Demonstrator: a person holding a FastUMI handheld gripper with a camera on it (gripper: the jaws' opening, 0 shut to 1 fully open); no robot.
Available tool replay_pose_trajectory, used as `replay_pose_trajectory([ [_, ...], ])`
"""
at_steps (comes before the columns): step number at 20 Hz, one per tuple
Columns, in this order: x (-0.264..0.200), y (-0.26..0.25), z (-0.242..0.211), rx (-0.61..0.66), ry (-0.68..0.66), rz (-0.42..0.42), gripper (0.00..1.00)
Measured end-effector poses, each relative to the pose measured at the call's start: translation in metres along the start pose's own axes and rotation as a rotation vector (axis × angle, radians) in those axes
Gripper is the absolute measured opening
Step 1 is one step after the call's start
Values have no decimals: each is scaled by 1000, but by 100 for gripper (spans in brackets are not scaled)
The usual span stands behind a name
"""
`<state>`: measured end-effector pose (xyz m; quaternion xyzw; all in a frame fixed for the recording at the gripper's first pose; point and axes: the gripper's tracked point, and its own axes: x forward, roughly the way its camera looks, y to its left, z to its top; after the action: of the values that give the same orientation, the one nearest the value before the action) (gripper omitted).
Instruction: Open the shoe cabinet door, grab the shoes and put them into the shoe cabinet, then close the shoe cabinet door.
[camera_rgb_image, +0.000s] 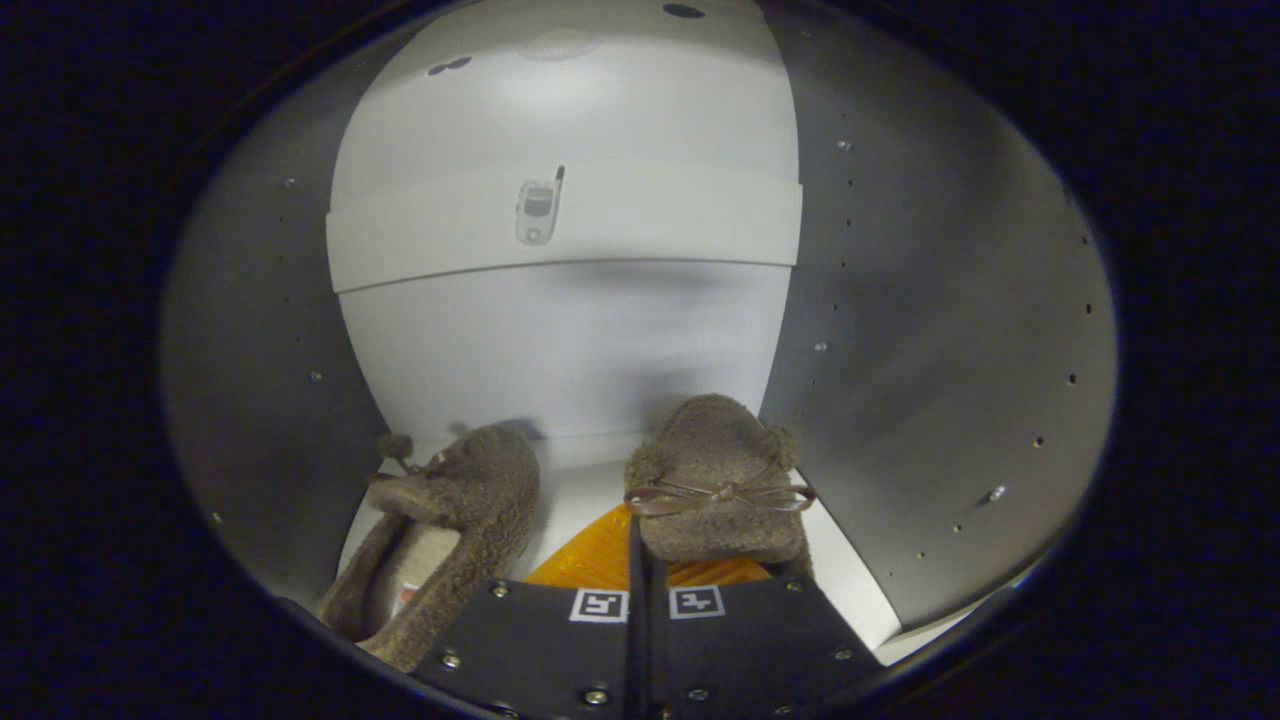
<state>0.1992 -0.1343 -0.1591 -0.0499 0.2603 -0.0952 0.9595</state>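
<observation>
Jaws of the gripper (640, 600) look pressed together, gripping nothing I can tell; 2 shoes sit inside the cabinet (940, 330); right shoe (718, 480) at 12 o'clock just ahead, left shoe (455, 530) at 10 o'clock

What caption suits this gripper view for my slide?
Inside the shoe cabinet, the shut gripper holds one brown fuzzy slipper beside the other slipper.

The tool (640, 590) points straight ahead and sits level, its two fingers (540, 640) pressed together side by side (no gap between them), with nothing gripped between the fingertips.
</observation>
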Motion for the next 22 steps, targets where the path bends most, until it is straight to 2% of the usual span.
replay_pose_trajectory([
  [4, 4, -1, -2, 10, 20, 7, 1],
  [6, 4, 0, -4, 11, 29, 13, 10],
  [10, -7, -2, -4, 3, 37, 11, 14],
  [17, -48, -2, -1, -29, 7, 21, 14],
  [22, -98, -6, 8, -50, -68, 34, 14],
])
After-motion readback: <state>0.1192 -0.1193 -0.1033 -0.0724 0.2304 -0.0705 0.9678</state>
